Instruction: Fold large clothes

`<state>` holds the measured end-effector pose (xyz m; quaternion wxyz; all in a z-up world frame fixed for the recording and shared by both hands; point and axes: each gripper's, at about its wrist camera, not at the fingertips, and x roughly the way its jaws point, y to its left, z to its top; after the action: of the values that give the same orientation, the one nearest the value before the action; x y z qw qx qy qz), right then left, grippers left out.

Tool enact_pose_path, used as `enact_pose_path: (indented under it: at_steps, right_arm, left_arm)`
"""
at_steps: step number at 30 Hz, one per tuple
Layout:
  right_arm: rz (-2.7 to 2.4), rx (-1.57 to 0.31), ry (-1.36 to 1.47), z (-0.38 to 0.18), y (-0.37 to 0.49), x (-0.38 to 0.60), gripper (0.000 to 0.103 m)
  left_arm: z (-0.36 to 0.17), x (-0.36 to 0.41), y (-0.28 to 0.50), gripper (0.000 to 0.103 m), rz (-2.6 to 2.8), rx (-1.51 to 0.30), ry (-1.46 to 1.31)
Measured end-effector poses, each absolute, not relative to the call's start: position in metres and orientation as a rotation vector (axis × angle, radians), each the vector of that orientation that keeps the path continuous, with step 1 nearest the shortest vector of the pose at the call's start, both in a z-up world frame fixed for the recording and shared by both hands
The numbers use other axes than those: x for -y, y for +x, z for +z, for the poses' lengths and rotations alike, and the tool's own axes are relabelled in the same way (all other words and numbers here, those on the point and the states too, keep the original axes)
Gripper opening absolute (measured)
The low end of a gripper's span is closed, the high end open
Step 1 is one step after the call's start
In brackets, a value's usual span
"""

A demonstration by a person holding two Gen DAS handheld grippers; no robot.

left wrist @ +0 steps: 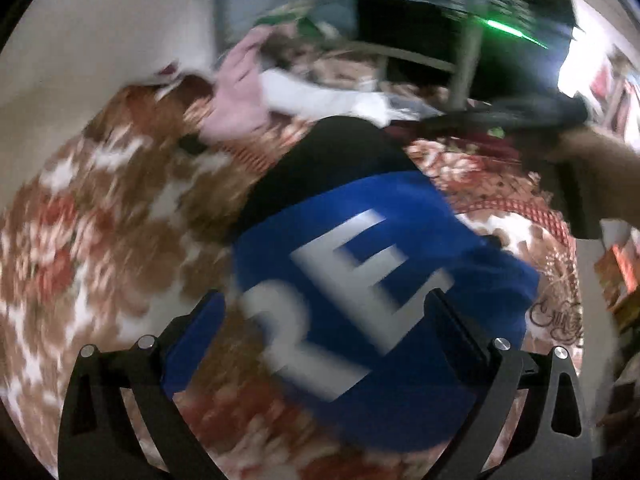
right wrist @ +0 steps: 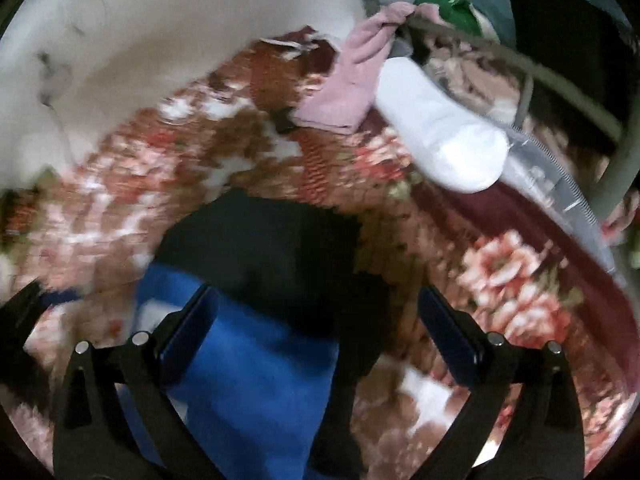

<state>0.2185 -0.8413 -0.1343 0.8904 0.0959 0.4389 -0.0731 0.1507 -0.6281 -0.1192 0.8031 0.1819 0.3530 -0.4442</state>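
Both sets of fingers stood wide apart, clamped on nothing: the left gripper (left wrist: 324, 312) and the right gripper (right wrist: 316, 308) hung over the blue and black garment (left wrist: 360, 264), which lay free on the flowered blanket (left wrist: 120, 216) with big white letters (left wrist: 344, 300) showing. Beyond it, a clear plastic bag (right wrist: 556, 184) lay by a white bundle (right wrist: 440, 140) and pink cloth (right wrist: 352, 92); blur hid the bag's contents.
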Motion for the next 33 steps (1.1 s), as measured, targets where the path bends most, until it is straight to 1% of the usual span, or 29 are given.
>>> enact_pose_path:
  at_steps: [3,5,7,12,16,19,21,25,28,33]
  right_arm:
    - [-0.122,-0.967,0.200,-0.156,0.261,0.821,0.098]
    - [-0.113,-1.017,0.166,-0.177,0.277,0.816,0.098]
    - [-0.109,-1.048,0.161,-0.192,0.282,0.823,0.098]
    - [-0.054,-1.064,0.328,-0.217,0.269,0.860,0.098]
    - [-0.041,-1.027,0.426,-0.218,0.250,0.880,0.098]
    - [-0.076,-1.000,0.398,-0.199,0.235,0.881,0.098]
    - [-0.109,-0.974,0.365,-0.178,0.221,0.877,0.098]
    - [-0.151,-0.915,0.290,-0.123,0.174,0.856,0.098]
    - [-0.173,-0.830,0.261,-0.084,0.130,0.842,0.098]
    - [-0.188,-0.849,0.246,-0.052,0.079,0.827,0.098]
  left_arm:
    - [-0.136,0.667,0.126,0.098,-0.999,-0.736,0.477]
    - [-0.154,0.682,0.115,0.098,-1.030,-0.755,0.525]
    - [-0.169,0.676,0.110,0.098,-1.005,-0.759,0.542]
    - [-0.177,0.646,0.110,0.097,-1.010,-0.815,0.435]
    - [-0.179,0.631,0.098,0.098,-1.016,-0.825,0.433]
    - [-0.172,0.626,0.097,0.098,-0.981,-0.888,0.423]
    - [-0.156,0.625,0.092,0.098,-0.919,-0.891,0.436]
    - [-0.105,0.625,0.083,0.098,-0.792,-0.904,0.320]
    - [-0.076,0.634,0.064,0.098,-0.741,-0.882,0.317]
    - [-0.039,0.635,0.031,0.098,-0.685,-0.880,0.325]
